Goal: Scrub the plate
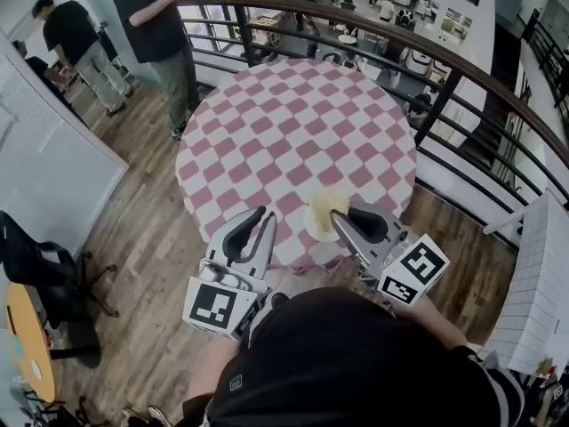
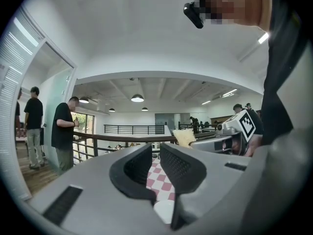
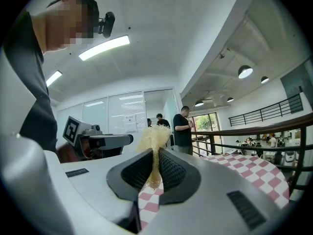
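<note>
The plate (image 1: 316, 233) shows only as a pale round rim lying near the desk's (image 1: 293, 123) near edge. Most of it is hidden under the yellow fibrous scrubber (image 3: 154, 141) raised above it. The right tongs (image 3: 155, 155) are clenched on that scrubber, whose frayed tuft sticks up past their tips, above the same edge of the desk. The left tongs (image 2: 156, 155) hover beside them over the desk's near edge, their jaws a narrow slit apart and gripping nothing. A pink-and-white checked cloth covers the round desk. A curved railing (image 1: 373, 25) runs along the desk's far side, and a person in black (image 1: 160, 34) stands by it.
</note>
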The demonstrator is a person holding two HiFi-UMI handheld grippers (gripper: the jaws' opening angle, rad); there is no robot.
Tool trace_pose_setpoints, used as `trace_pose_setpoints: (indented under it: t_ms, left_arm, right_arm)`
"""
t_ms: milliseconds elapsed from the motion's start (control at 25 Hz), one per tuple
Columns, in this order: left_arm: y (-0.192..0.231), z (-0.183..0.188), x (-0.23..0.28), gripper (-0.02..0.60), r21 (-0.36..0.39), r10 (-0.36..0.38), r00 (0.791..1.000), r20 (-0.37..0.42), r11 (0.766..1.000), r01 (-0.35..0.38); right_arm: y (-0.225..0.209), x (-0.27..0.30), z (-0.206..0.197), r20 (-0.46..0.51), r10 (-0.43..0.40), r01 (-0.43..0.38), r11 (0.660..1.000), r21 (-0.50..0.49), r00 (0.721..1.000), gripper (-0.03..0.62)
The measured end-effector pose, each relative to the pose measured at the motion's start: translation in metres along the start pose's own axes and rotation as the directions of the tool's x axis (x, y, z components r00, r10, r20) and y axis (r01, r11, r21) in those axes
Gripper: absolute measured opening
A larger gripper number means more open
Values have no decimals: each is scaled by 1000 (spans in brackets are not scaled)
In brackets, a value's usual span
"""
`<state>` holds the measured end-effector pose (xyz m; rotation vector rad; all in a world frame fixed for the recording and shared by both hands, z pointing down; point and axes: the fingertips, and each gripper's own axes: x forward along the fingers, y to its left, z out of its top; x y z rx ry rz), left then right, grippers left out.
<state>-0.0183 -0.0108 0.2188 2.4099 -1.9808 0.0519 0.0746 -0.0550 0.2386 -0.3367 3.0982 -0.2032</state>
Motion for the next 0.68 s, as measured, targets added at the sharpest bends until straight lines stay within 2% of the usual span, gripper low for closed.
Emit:
trace_pose_setpoints:
  t_ms: [680]
  left_arm:
    - [2, -5, 8, 55, -19, 3, 1000, -7, 1000, -3]
  right_arm:
    - [-6, 7, -3, -1, 20, -20, 1000, 14, 1000, 46]
